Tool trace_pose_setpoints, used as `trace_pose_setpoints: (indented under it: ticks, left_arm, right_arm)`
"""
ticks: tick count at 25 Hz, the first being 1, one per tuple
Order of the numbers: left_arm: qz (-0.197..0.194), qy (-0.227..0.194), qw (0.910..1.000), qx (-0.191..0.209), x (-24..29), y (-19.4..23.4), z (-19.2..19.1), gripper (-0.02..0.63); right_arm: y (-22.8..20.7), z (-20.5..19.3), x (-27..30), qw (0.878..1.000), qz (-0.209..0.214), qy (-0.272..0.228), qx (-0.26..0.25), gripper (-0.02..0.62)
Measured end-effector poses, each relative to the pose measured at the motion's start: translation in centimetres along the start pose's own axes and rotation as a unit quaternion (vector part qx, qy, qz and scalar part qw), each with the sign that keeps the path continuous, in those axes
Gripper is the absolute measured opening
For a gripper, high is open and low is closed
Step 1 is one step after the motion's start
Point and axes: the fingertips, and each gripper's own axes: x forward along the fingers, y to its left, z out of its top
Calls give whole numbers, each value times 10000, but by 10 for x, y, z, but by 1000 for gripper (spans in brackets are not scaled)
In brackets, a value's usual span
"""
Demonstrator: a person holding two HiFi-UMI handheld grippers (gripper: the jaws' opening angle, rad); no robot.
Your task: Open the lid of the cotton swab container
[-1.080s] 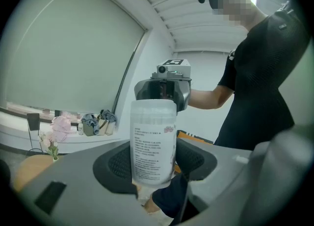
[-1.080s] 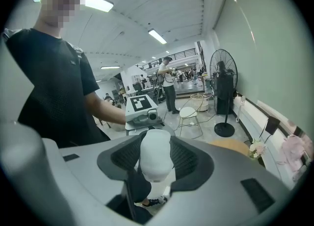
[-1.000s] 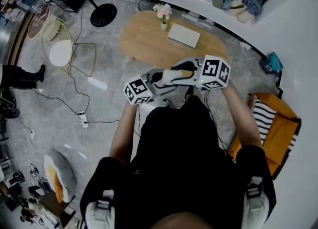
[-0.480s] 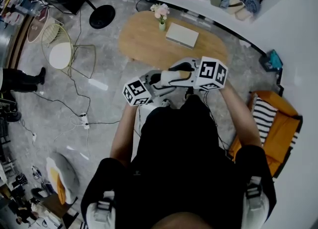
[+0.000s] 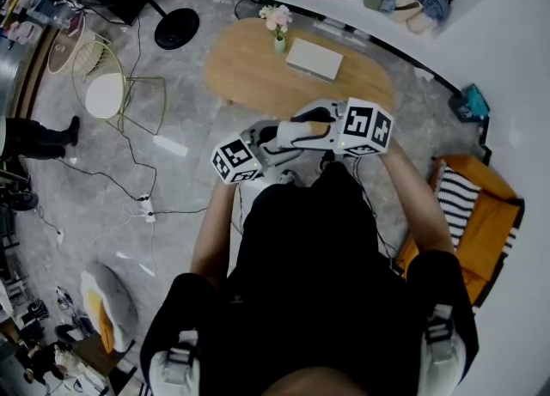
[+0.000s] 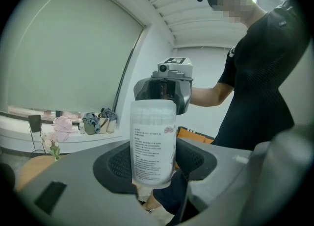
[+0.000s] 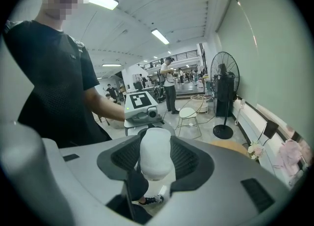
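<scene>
- The left gripper (image 6: 154,168) has its jaws clamped on the labelled body of the swab container (image 6: 153,141), held before the person's (image 5: 309,248) chest.
- The right gripper (image 7: 156,163) has wide-set jaws gripping the white lid (image 7: 156,149).

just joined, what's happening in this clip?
A person holds a gripper in each hand, working in mid-air in front of their chest. The left gripper is clamped on the body of a labelled cotton swab container, and the right gripper is closed on its white lid. The lid looks still on, so it is not yet opened.
</scene>
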Motion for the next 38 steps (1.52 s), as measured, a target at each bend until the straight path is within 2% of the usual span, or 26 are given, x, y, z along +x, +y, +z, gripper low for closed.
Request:
trace_pose_setpoints:
  ticks: [3, 7, 12, 23, 28, 35, 38]
  left_arm:
    - [19, 122, 9999, 17, 1, 1, -4, 230]
    - [-29, -77, 10000, -28, -1, -4, 4, 229]
    - [-113, -146, 9998, -22, -3, -6, 7, 225]
    - [-202, -278, 9994, 21, -3, -6, 8, 224]
    - [-201, 118, 9985, 505, 6, -9, 1, 212]
    - [-364, 4, 9987, 349, 4, -7, 2, 212]
    - [-353, -109, 9990, 231, 2, -6, 1, 212]
  right_arm:
    - [0, -2, 0, 9999, 41, 125, 15, 178]
    - [2, 2, -2, 9998, 97, 43, 139, 173]
    - [2, 1, -5, 9986, 257, 62, 452, 172]
    - [-2, 0, -5, 9957, 469, 160, 785, 172]
    - [2, 4, -6, 9890, 829, -73, 1222, 172]
    - [-4, 4, -6, 9860, 900, -98, 1402, 175]
    - [-6, 8, -7, 9870, 822, -311, 1344, 178]
